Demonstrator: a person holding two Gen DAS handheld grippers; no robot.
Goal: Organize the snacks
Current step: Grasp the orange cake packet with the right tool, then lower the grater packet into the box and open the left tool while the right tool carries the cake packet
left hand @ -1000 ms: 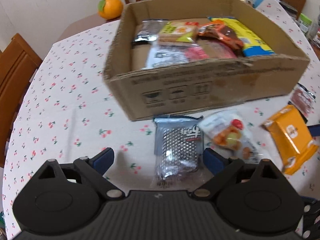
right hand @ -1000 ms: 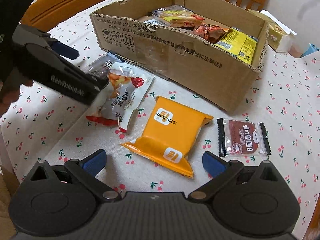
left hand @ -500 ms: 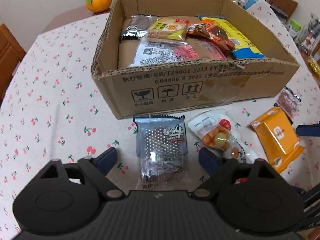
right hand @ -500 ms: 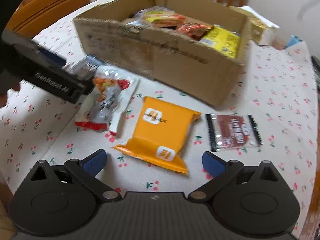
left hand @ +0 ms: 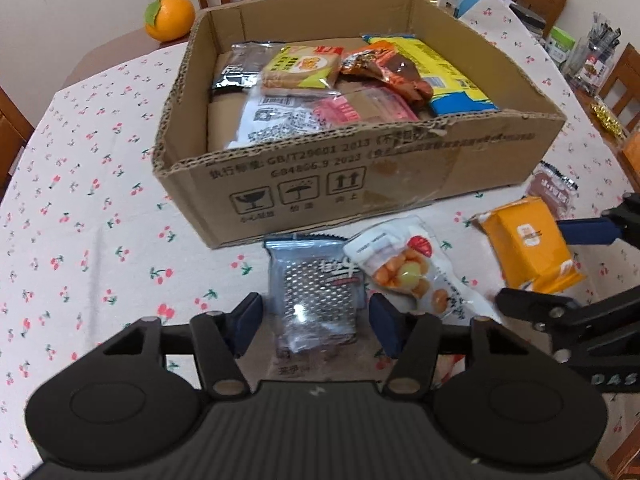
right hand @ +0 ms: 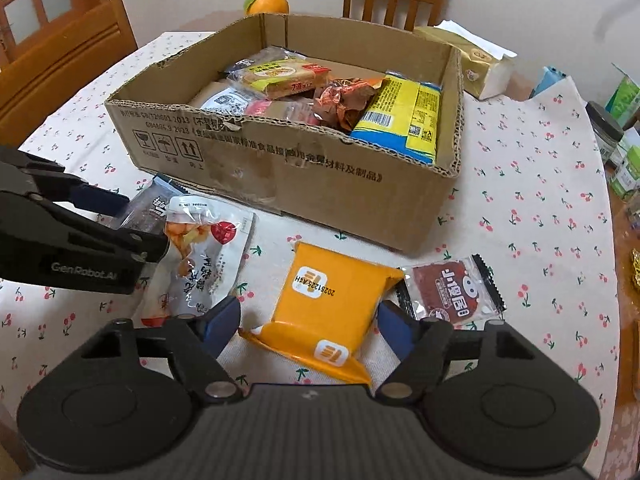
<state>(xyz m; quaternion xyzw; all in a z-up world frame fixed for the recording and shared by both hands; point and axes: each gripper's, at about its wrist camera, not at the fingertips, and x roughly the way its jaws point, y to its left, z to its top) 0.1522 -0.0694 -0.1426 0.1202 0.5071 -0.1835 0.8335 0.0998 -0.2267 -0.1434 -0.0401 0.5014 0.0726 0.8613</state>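
Wrist views show both claws just narrowed — left claw (left hand: 314, 320) around the silvery foil snack packet (left hand: 316, 296), right claw (right hand: 308, 322) around the orange plastic pouch (right hand: 324, 308) — neither gripped yet, lifting toward the brown cardboard box (right hand: 320, 184) likely next.

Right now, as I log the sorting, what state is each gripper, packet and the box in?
left gripper: jaws just closing around the silver packet, pads not clearly pressing
right gripper: jaws just closing around the orange packet, not gripping
white packet: flat on table
brown packet: flat on table
cardboard box: open, partly filled
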